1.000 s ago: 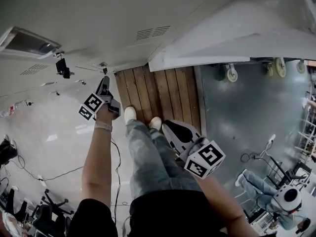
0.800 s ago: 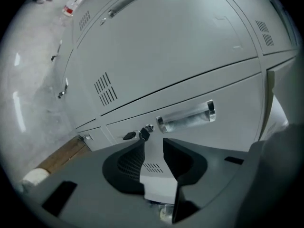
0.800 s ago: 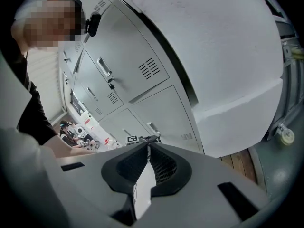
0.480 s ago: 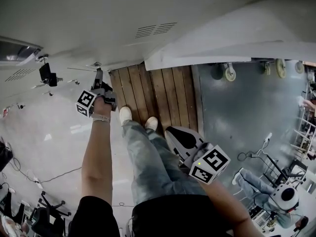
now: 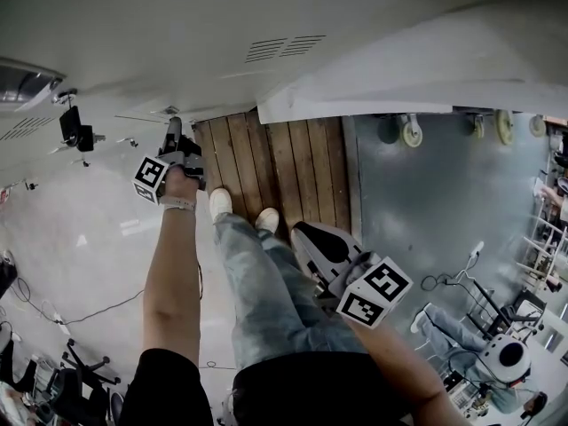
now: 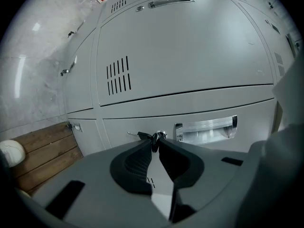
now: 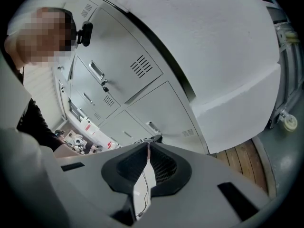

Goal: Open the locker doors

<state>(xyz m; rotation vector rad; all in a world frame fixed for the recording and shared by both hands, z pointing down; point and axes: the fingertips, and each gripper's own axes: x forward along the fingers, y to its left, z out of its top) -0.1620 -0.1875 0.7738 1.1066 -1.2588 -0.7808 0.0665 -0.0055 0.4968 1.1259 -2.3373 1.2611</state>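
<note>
Closing on the key [image 6: 144, 136] left of the handle [image 6: 205, 128], the left tool [image 6: 155, 144] pinched its head; probably stiff, slick metal, best gripped flat. The right tool [image 7: 147, 145] was shut, empty.

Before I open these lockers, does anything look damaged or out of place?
Nothing stands out. The locker doors sit shut and flush, and a key sits in the lock beside a handle.
</note>
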